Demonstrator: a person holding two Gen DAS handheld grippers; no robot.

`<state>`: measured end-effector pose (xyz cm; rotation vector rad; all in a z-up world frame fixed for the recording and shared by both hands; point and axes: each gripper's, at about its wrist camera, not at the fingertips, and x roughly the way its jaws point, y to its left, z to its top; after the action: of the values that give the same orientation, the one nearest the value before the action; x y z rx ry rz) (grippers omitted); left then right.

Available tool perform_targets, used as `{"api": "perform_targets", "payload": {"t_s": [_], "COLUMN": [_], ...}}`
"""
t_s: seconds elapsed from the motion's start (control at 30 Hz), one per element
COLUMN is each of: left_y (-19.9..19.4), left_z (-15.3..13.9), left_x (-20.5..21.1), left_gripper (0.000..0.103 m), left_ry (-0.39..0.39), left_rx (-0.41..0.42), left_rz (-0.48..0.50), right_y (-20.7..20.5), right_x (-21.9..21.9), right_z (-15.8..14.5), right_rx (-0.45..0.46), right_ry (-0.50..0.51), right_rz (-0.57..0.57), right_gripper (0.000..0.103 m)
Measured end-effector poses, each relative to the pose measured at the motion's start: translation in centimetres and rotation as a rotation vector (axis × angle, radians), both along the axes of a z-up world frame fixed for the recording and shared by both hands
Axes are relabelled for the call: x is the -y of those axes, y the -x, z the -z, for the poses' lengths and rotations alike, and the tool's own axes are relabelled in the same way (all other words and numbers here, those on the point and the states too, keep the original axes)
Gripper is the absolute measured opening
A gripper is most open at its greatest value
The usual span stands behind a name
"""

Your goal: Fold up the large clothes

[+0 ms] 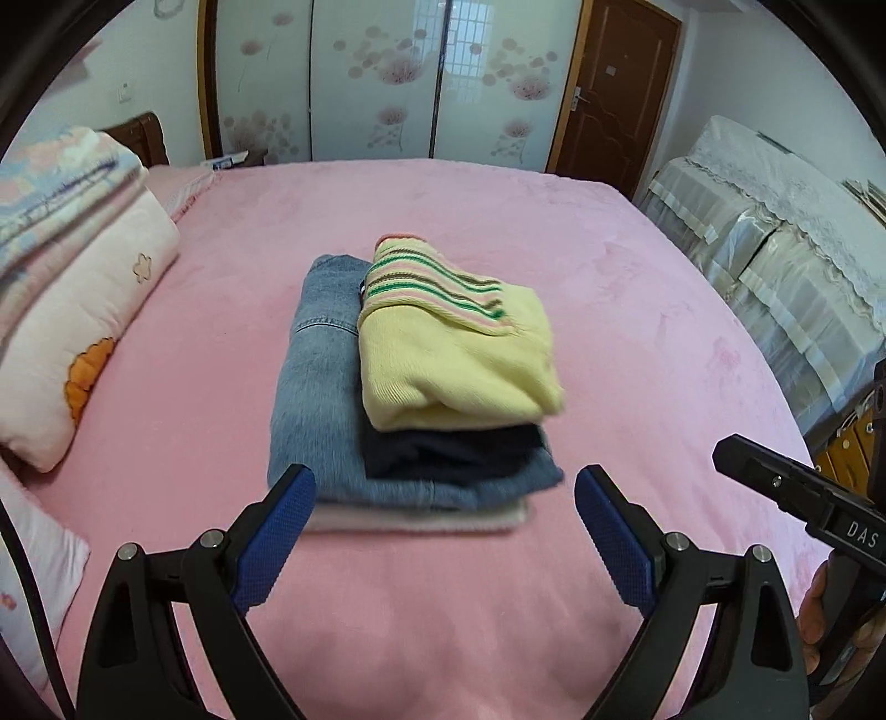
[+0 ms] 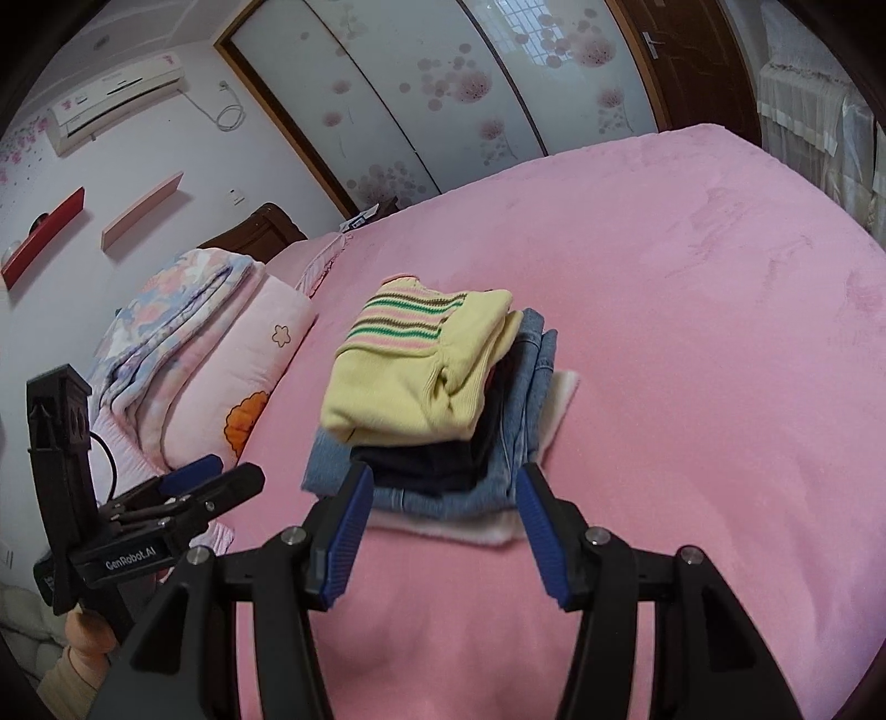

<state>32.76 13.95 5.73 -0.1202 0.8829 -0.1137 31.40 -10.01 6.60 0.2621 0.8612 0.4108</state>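
Clothes (image 1: 410, 387) sat stacked just ahead of both claws, left (image 1: 446, 498) and right (image 2: 443, 493), each wide, empty.

Soft, even daylight fills both my views; its brightest patch is the window reflection (image 1: 464, 52) on the glossy wardrobe doors (image 1: 382, 83). Shadows under the folded clothes (image 1: 432, 382) are faint. The near edge of that stack smears with motion blur. Fisheye bending curves the bed (image 2: 720, 332), and black vignette rings every corner.
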Motion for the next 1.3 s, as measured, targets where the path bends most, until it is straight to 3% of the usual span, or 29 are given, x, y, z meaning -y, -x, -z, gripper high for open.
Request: {"api": "perform_targets", "payload": {"t_s": [0.3,0.57,0.83,1.13,1.3], "left_y": [9.3,17.4,23.2,28.3,29.8], "left_z": [-2.2,-2.0,-1.3,0.2,1.6], "left_x": [2.9,5.9,8.7,11.8,12.6], "left_gripper": [0.094,0.094,0.094,0.094,0.094], "left_ry": [0.033,0.027,0.011,-0.048,-0.063], "left_rx": [-0.008,0.007,0.055,0.055,0.027], "left_rz": [0.018,-0.02,-0.054,-0.098,-0.104], "right_y": [9.0,16.2,21.8,26.5,28.8], "right_x": [1.7,4.1,6.1,7.3,8.1], "right_z": [-2.5,-2.8,-1.5,0.9,1.6], "right_rx": [0.024,0.053,0.063,0.079,0.086], "right_ry": [0.028,0.066,0.134,0.227,0.243], "right_rz": [-0.012,-0.002,0.028,0.098,0.154], "right_gripper": [0.054,0.054,0.054,0.055,0.066]}}
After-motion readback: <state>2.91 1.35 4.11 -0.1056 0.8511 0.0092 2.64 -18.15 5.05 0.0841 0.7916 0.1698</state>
